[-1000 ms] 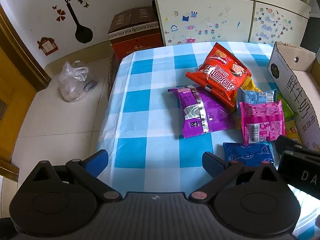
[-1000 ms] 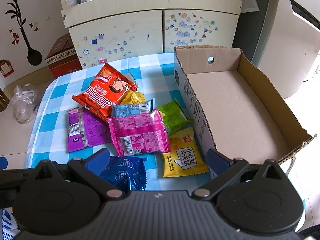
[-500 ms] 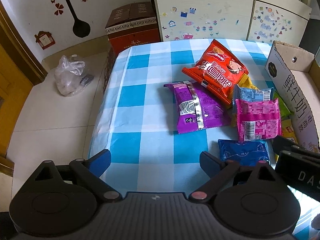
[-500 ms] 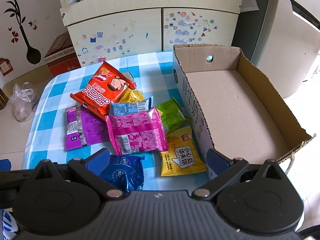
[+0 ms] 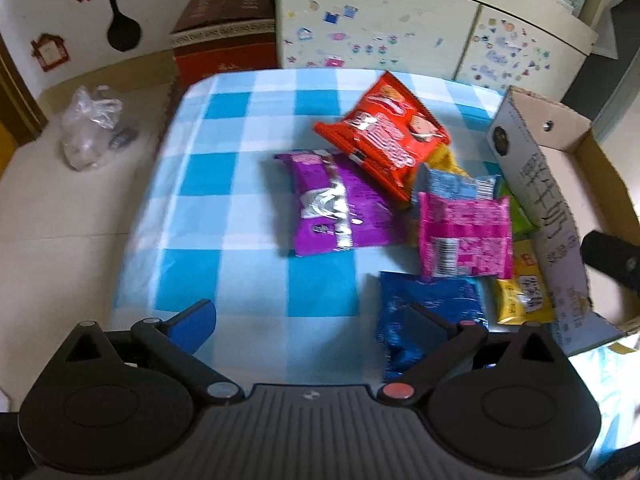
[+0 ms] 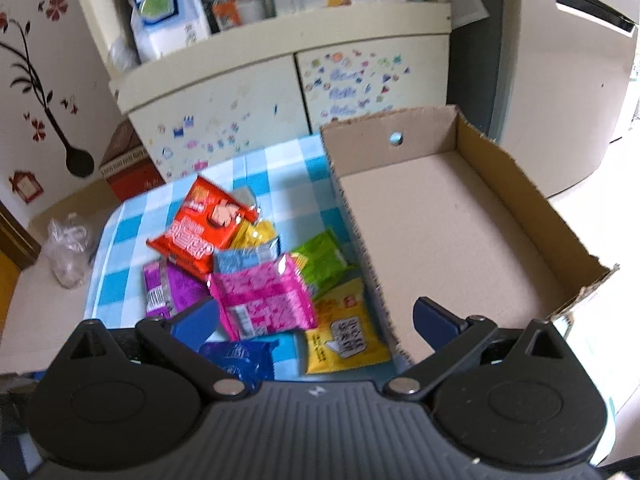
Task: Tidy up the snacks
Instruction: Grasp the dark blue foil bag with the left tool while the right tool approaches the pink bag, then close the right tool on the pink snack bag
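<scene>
Both views shifted: right gripper (image 6: 316, 318) raised, left gripper (image 5: 310, 318) swung rightward, fingers spread and empty; snack packets (image 6: 266, 300) heaped beside vacant cardboard box (image 6: 460, 240); risk—overlapping slick wrappers dragging neighbours or slipping when pinched.

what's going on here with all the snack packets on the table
A person holds a two-finger gripper in each hand over a pile of snack packets on a blue checked tablecloth. Both the left gripper and the right gripper have open jaws and hold nothing. The cardboard box beside the pile is empty. The packets, among them the red, purple and pink ones, all lie outside it.
</scene>
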